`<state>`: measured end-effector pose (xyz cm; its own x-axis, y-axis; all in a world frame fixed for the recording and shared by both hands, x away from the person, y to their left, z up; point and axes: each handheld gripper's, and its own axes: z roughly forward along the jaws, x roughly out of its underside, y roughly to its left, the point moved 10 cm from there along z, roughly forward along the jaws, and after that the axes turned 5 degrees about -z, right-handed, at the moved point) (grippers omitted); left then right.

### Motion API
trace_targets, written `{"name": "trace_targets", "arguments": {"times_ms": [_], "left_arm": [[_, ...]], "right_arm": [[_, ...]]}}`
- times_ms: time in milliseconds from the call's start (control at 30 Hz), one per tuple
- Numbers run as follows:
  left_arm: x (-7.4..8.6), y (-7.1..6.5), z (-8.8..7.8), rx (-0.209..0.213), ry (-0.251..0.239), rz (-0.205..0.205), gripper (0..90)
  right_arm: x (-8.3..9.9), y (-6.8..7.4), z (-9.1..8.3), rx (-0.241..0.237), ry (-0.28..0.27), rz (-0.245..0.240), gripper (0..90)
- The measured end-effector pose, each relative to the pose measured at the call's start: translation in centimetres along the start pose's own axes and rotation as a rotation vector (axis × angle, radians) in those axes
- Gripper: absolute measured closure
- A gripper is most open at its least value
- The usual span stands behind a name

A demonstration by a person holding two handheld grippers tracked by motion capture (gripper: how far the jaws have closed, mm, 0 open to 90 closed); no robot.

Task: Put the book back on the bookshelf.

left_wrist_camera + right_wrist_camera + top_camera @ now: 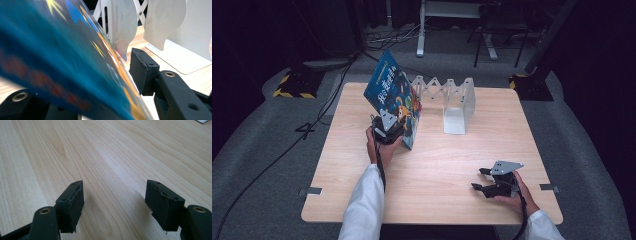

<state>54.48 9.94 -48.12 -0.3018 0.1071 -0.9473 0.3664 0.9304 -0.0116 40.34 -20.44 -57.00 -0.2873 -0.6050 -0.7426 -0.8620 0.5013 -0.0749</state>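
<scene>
A blue picture book (394, 95) stands on its lower edge near the table's back left, tilted with its top leaning left. My left gripper (388, 131) is at the book's lower part, with the cover (62, 62) between its jaws. The right pad (142, 72) stands just off the cover, so the jaws are open; the left pad is hidden under the book. Just right of the book stands a white metal folding book rack (457, 105), whose plates (160, 25) are close behind the book. My right gripper (478, 179) rests open at the front right, with only bare wood between its fingers (115, 197).
The wooden table (437, 165) has bare surface in the middle and front. Behind it, on the grey floor, are cables, black stands with yellow-striped bases (294, 85) and a white frame leg (421, 30).
</scene>
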Motion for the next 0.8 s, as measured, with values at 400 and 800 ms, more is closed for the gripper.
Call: {"name": "trace_targets", "arguments": {"times_ms": [400, 800], "left_arm": [[0.0, 0.1, -0.8, 0.019, 0.036, 0.025, 49.6], [-0.1, -0.1, -1.6, 0.075, 0.066, 0.036, 37.7]], "right_arm": [[0.0, 0.0, 0.0, -0.001, 0.0, 0.0, 31.6], [0.0, 0.0, 0.0, 0.002, 0.001, 0.005, 31.3]]}}
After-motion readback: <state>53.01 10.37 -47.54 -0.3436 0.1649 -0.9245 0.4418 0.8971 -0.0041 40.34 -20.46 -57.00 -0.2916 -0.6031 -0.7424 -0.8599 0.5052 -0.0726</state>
